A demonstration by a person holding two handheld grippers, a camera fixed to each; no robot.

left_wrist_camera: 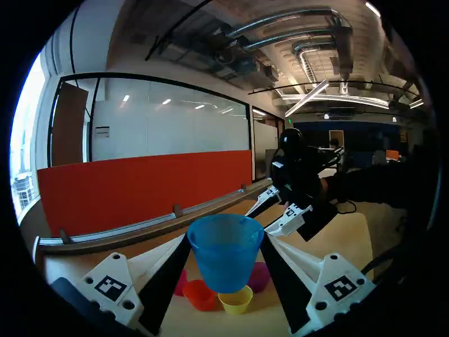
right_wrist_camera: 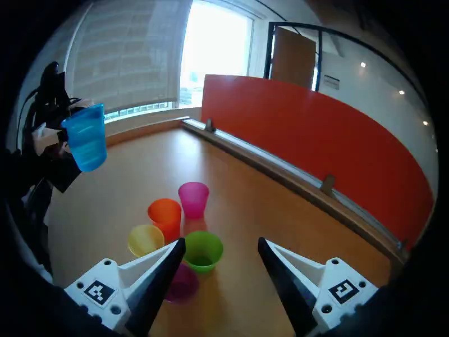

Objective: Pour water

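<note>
The left tool (left_wrist_camera: 225,242) pinches the blue cup (left_wrist_camera: 225,264) upright, raised clear of the bench (right_wrist_camera: 252,191); the right tool (right_wrist_camera: 220,247) hangs spread near the green cup (right_wrist_camera: 203,250). We would centre the blue rim above the green cup, then tilt slowly. The blue cup is translucent and tapered; its contents we cannot tell.
</note>
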